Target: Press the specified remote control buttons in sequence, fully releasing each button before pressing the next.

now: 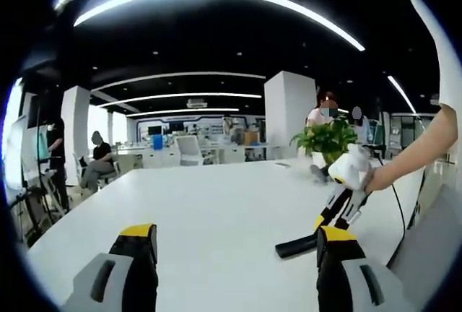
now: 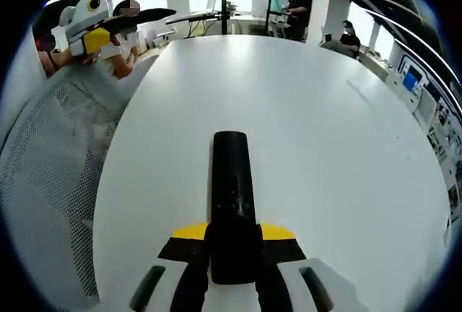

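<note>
The black remote [image 2: 231, 196] is long and thin; in the right gripper view it points straight away along the jaws, out over the white table [image 2: 310, 124]; the right gripper [image 2: 231, 250] is clamped on its near end. No words or brand on it can be read; the buttons are too small to tell. The left gripper [image 1: 234, 247] hangs above the table with its jaws wide apart, holding nothing; there the remote [image 1: 296, 245] sticks out just beside the right jaw.
</note>
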Available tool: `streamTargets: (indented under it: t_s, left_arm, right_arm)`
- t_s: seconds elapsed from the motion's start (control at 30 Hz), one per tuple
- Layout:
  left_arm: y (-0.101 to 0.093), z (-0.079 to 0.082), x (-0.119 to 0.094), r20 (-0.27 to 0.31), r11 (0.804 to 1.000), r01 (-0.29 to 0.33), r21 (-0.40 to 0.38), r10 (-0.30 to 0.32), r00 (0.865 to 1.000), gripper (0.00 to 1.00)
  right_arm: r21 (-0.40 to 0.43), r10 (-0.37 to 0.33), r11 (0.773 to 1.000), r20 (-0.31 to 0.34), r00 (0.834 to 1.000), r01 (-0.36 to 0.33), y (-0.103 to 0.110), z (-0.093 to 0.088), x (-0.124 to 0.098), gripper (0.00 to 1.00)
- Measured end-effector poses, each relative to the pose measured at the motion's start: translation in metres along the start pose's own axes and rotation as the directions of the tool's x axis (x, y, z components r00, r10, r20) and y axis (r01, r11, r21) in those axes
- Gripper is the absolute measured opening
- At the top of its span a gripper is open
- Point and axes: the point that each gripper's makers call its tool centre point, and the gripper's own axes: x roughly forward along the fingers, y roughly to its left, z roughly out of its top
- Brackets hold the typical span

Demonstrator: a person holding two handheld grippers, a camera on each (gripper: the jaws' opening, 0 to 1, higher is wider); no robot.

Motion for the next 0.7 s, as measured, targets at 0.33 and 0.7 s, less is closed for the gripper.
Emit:
streamTargets:
  t_s: [0.33,0.7]
  left_arm:
    - [-0.001,0.000,0.000,0.001,1.000,0.007,0.001,-0.007,1.000,0.93]
    - [-0.001,0.000,-0.001,0.003,1.000,0.007,0.004,-0.007,1.000,0.92]
  right_arm:
    - [-0.001,-0.001,1.000,-0.016,1.000,0.001,-0.017,0.000,0.000,0.22]
    - [-0.001,-0.010,1.000,-0.067,0.998,0.010,-0.045,-0.004,-0.004,0.22]
